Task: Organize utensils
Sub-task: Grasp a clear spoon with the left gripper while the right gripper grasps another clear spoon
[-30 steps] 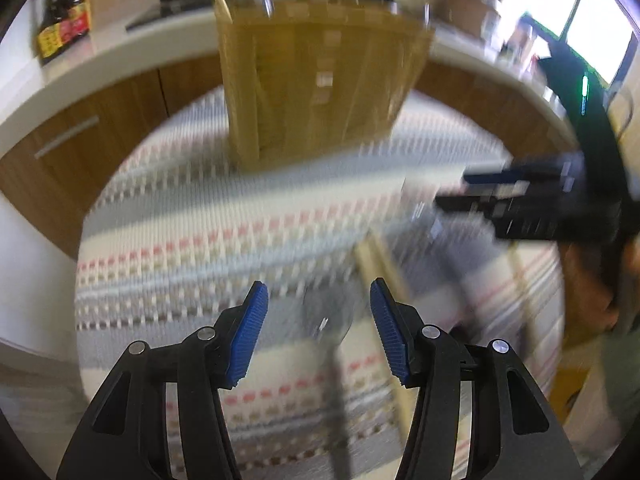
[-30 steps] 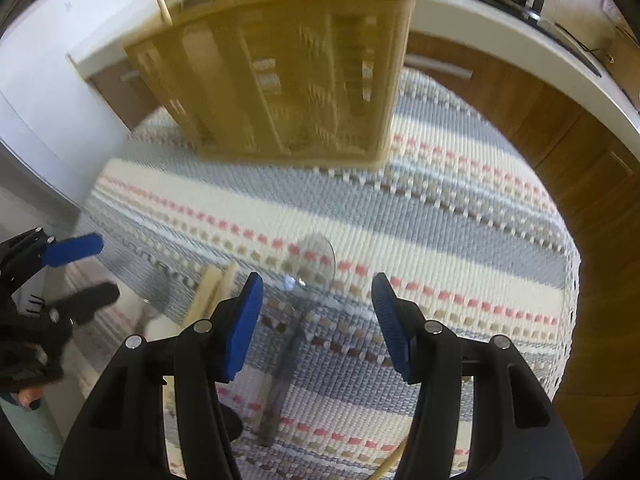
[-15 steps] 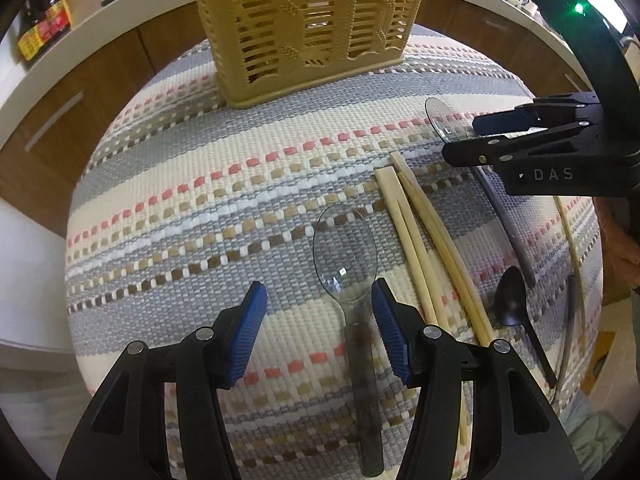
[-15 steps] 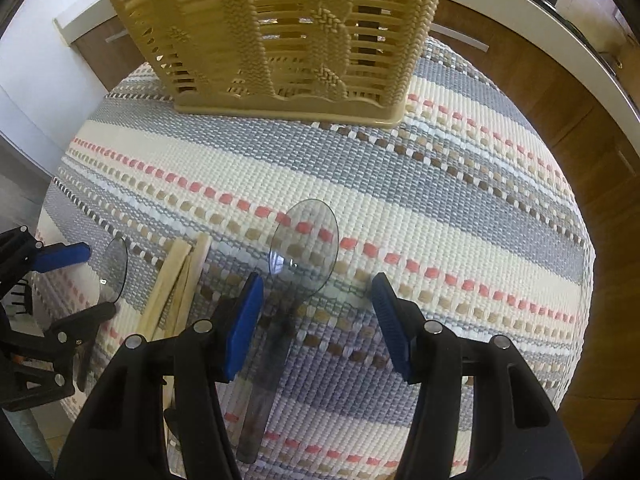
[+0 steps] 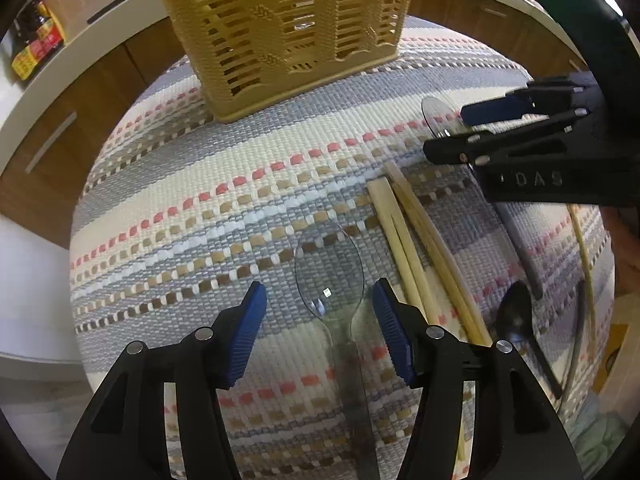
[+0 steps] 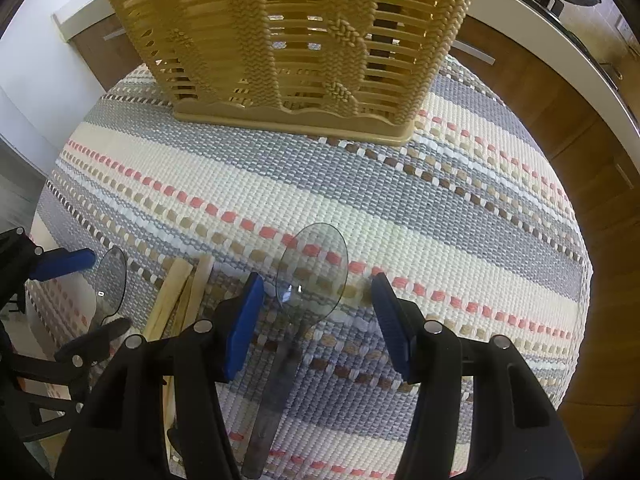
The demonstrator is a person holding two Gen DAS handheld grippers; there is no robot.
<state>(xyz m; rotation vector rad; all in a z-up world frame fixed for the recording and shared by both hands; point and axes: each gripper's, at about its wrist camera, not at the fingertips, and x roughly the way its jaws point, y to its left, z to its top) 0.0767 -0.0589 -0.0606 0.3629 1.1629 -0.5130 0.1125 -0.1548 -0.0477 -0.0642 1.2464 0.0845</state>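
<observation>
Grabbing stage: both grippers, left gripper point(image 5: 318, 322) and right gripper point(image 6: 316, 316), wide open and empty, each straddling a clear spoon point(image 5: 330, 276); next, squeeze shut.

A striped woven mat point(image 5: 168, 208) carries everything: the tan slotted basket point(image 5: 280, 28) at its far edge, two clear spoons point(image 5: 330, 276) point(image 6: 312, 268), wooden chopsticks point(image 5: 416, 248) between them, and a black spoon point(image 5: 516, 320) (near the right edge).
</observation>
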